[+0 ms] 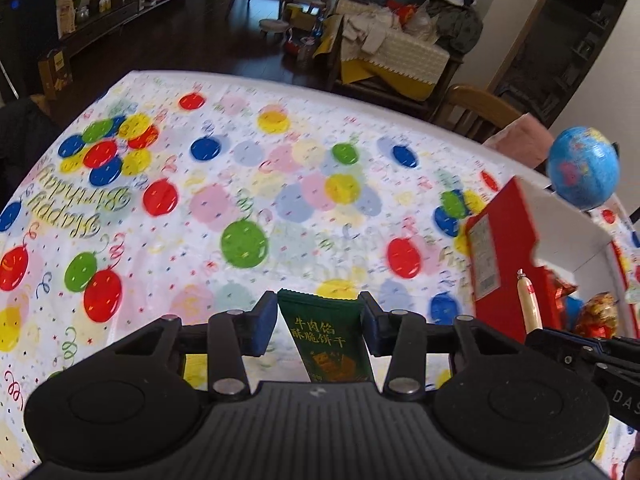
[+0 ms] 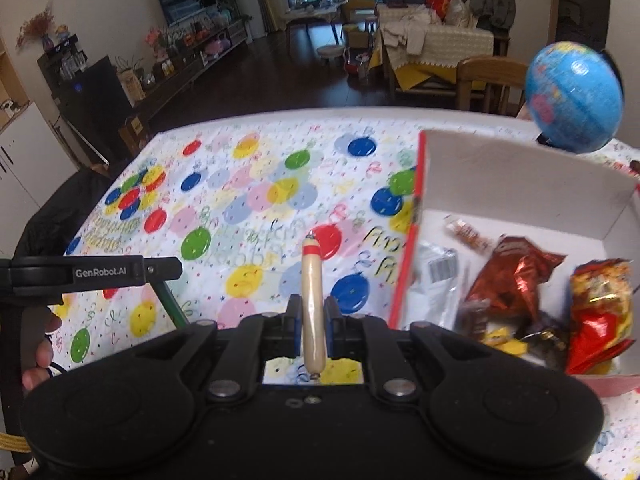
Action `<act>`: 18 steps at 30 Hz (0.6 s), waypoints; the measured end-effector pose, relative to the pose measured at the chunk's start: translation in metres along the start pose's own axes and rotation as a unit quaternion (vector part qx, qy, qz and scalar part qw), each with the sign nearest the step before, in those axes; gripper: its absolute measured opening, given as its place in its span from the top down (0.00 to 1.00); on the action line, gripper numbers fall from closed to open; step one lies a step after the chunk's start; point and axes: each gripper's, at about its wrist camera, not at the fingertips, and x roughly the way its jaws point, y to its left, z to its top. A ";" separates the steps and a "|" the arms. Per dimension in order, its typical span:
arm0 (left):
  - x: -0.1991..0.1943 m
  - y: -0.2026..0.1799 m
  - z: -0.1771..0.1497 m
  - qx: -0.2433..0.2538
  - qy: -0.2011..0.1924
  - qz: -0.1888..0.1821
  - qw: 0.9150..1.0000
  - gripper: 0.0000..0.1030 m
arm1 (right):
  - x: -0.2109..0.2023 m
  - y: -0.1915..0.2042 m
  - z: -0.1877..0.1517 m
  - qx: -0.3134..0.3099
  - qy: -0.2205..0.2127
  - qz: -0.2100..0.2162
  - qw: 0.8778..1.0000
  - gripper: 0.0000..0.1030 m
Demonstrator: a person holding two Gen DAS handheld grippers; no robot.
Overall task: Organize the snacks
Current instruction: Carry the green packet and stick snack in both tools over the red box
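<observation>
Most snacks already lay in the red box [image 2: 520,184] at the worktop's [image 2: 256,200] right. Two left, both held above the worktop: left tool [image 1: 320,322] clamped on green biscuit pkt [image 1: 326,340], right tool [image 2: 313,320] shut tight on sausage stick [image 2: 311,300].

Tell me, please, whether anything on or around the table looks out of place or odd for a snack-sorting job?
One thing stands out: a blue globe stands at the table's far edge just behind the red box of snacks. It is no snack. The packets in the box lie jumbled, but nothing looks spilled or damaged.
</observation>
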 end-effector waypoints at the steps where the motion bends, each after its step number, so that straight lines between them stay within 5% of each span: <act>1: -0.004 -0.005 0.002 0.002 -0.005 -0.005 1.000 0.58 | -0.005 -0.004 0.001 0.002 -0.005 -0.002 1.000 0.91; 18: -0.052 -0.142 0.033 0.101 -0.064 -0.094 0.988 0.58 | -0.045 -0.090 -0.003 0.043 -0.044 -0.069 0.996 0.91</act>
